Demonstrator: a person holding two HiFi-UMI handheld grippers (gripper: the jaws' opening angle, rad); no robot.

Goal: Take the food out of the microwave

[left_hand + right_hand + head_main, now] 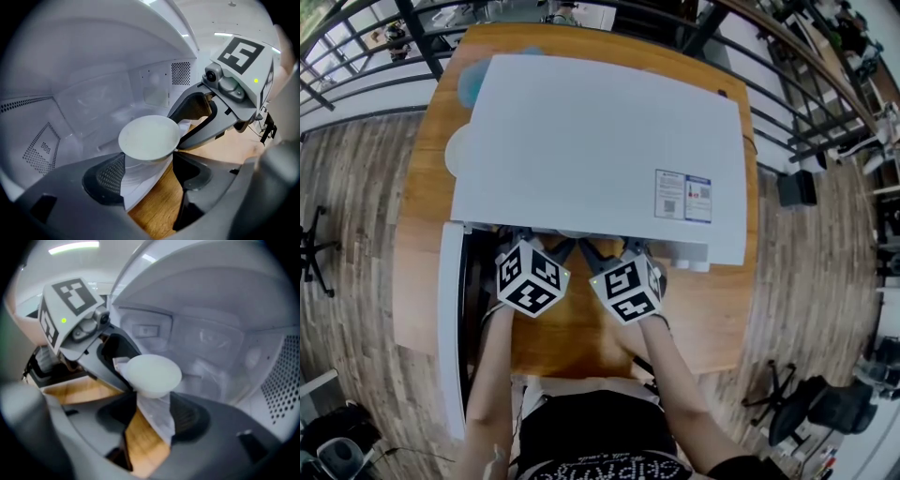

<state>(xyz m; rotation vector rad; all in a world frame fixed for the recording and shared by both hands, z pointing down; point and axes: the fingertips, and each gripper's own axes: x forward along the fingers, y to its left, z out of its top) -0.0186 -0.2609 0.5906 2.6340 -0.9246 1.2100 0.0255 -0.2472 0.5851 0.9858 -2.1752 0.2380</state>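
Bowl [149, 137] at the microwave [600, 141] mouth, just over the sill | left gripper [148, 159] and right gripper [153, 397] both clamp its lower body, angled in from either side | we judge the double hold keeps it level | next: out onto the desk [572, 342]

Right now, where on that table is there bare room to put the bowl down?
Bare wood of the table lies in front of the microwave, between its open door and the right edge; a narrower strip lies left of the door. The mouth is crowded: the left gripper and right gripper flank the bowl.
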